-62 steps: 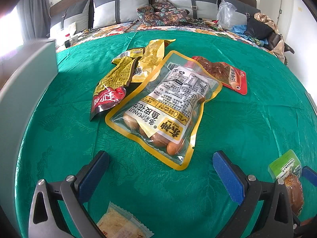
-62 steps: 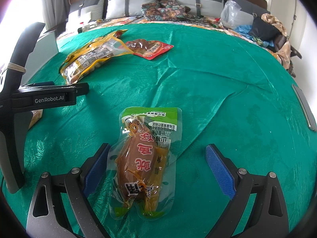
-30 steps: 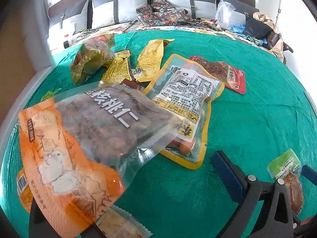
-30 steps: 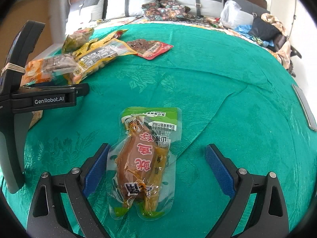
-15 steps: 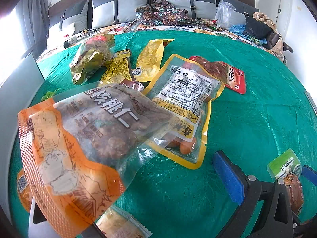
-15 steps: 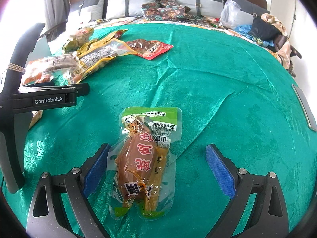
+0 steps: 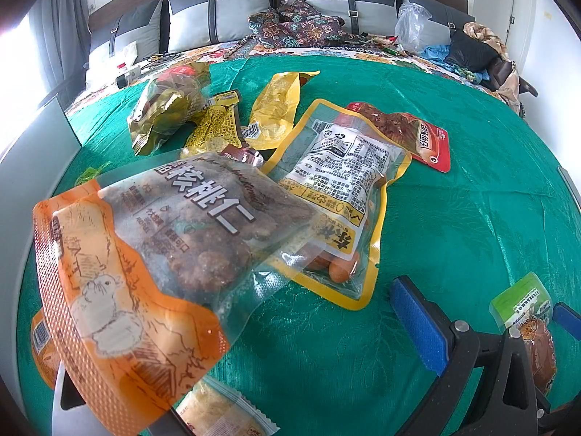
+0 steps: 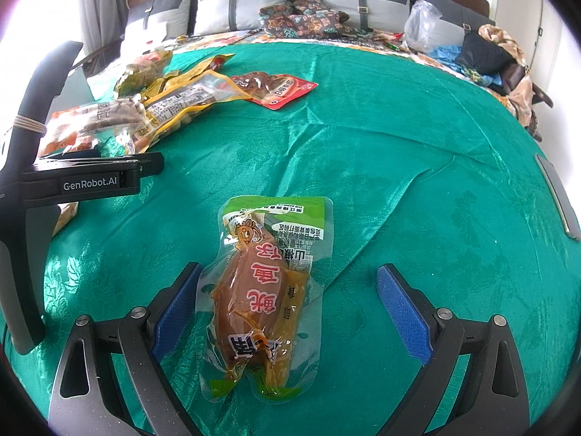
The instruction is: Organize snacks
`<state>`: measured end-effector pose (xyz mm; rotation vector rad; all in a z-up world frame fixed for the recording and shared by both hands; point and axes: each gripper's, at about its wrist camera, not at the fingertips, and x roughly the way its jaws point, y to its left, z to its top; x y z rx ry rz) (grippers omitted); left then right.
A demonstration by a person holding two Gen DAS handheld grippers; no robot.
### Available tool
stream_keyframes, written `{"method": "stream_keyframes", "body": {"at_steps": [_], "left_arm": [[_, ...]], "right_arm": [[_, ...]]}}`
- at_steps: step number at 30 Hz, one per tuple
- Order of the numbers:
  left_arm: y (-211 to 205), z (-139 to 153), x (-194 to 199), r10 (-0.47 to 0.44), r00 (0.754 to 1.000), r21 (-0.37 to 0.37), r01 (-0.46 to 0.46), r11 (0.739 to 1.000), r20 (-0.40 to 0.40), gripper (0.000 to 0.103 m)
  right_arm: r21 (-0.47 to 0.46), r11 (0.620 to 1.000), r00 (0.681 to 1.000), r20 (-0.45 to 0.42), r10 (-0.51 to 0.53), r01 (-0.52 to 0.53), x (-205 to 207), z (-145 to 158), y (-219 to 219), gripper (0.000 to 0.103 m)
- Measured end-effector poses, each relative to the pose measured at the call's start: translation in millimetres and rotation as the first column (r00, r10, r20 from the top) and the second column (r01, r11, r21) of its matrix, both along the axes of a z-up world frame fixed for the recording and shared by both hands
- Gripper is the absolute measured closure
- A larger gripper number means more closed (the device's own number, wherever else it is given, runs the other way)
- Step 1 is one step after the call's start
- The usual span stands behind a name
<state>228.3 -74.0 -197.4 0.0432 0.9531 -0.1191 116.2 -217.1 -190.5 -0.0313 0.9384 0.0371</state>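
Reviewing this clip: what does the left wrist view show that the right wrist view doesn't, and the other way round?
Only the left wrist view shows the small pale wrapped snack at the bottom edge and the walnut bag's front print. Only the right wrist view shows the right gripper, open around the green-topped pouch, and the left gripper's body from the side. Both show the peanut bag, red packet, green bedspread and pillows.

Green-covered bed [image 8: 399,116]; grey headboard cushions [image 8: 363,0]
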Motion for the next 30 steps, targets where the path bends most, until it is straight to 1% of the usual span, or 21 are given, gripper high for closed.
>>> {"method": "stream_keyframes", "body": {"at_steps": [9, 10, 11, 12, 13, 14, 15, 16, 18, 20, 22, 24, 25, 26, 27, 28, 29, 30], "left_arm": [[0, 0, 0, 0.011, 1.000, -0.001, -0.011, 1.000, -0.001, 0.000], [1, 0, -1, 0.012, 1.000, -0.002, -0.012, 1.000, -0.008, 0.000], [2, 1, -1, 0.003, 0.999, 0.001, -0.003, 1.000, -0.034, 0.000], [2, 3, -2, -0.035, 0.995, 0.004, 0.035, 0.999, -0.097, 0.000], [4, 5, -5, -0.083, 0.984, 0.006, 0.085, 0.996, -0.155, 0.000], [7, 6, -11, -0.128, 0.972, -0.003, 0.130, 0.991, -0.196, 0.000], [15, 10, -22, -0.184, 0.956, -0.031, 0.182, 0.983, -0.229, 0.000], [24, 14, -30, -0.216, 0.947, -0.051, 0.210, 0.976, -0.238, 0.000], [47, 24, -42, -0.252, 0.941, -0.077, 0.240, 0.968, -0.225, 0.000], [72, 33, -48, -0.275, 0.939, -0.125, 0.253, 0.959, -0.206, 0.000], [85, 33, -50, -0.286, 0.933, -0.160, 0.255, 0.954, -0.220, 0.001], [87, 31, -53, -0.302, 0.923, -0.168, 0.267, 0.949, -0.237, 0.010], [83, 30, -57, -0.314, 0.919, -0.146, 0.286, 0.947, -0.236, 0.029], [77, 26, -63, -0.317, 0.917, -0.099, 0.302, 0.948, -0.243, 0.040], [74, 22, -66, -0.310, 0.917, -0.064, 0.304, 0.951, -0.250, 0.056], [74, 23, -69, -0.290, 0.932, -0.023, 0.292, 0.956, -0.219, 0.070], [76, 23, -71, -0.274, 0.938, -0.029, 0.274, 0.961, -0.214, 0.074], [81, 23, -75, -0.259, 0.942, -0.054, 0.253, 0.966, -0.212, 0.074]], "right_arm": [[0.000, 1.000, 1.000, 0.000, 0.000, 0.000, 0, 0, 0, 0.006], [0.000, 1.000, 1.000, 0.000, 0.000, 0.000, 0, 0, 0, 0.006], [0.000, 1.000, 1.000, 0.000, 0.000, 0.000, 0, 0, 0, 0.006], [0.000, 1.000, 1.000, 0.000, 0.000, 0.000, 0, 0, 0, 0.006], [0.000, 1.000, 1.000, 0.000, 0.000, 0.000, 0, -1, 0, 0.006], [0.000, 1.000, 1.000, 0.000, 0.000, 0.000, 0, -1, 0, 0.006], [0.000, 1.000, 1.000, 0.000, 0.000, 0.000, 0, 0, 0, 0.006], [0.000, 1.000, 1.000, 0.000, 0.000, 0.000, 0, -1, 0, 0.006], [-0.001, 1.000, 1.000, 0.000, 0.000, 0.000, 0, 0, 0, 0.006], [-0.001, 1.000, 1.000, 0.000, 0.000, 0.000, 0, 0, 0, 0.006], [-0.001, 1.000, 1.000, 0.000, 0.000, 0.000, 0, 0, 0, 0.006], [-0.001, 1.000, 1.000, 0.000, 0.000, 0.000, 0, 0, 0, 0.006], [-0.001, 1.000, 1.000, 0.000, 0.001, -0.001, 0, 0, 0, 0.006], [-0.001, 1.000, 1.000, 0.001, 0.001, -0.001, 0, 0, 0, 0.006], [0.000, 1.000, 1.000, 0.001, 0.001, -0.001, 0, 0, 0, 0.006], [0.000, 1.000, 1.000, 0.001, 0.001, -0.001, -1, 0, 0, 0.006], [0.002, 1.000, 1.000, 0.002, 0.000, -0.001, -1, 0, 0, 0.006], [0.005, 1.000, 1.000, -0.001, 0.002, -0.001, -1, 0, -1, 0.006]]}}
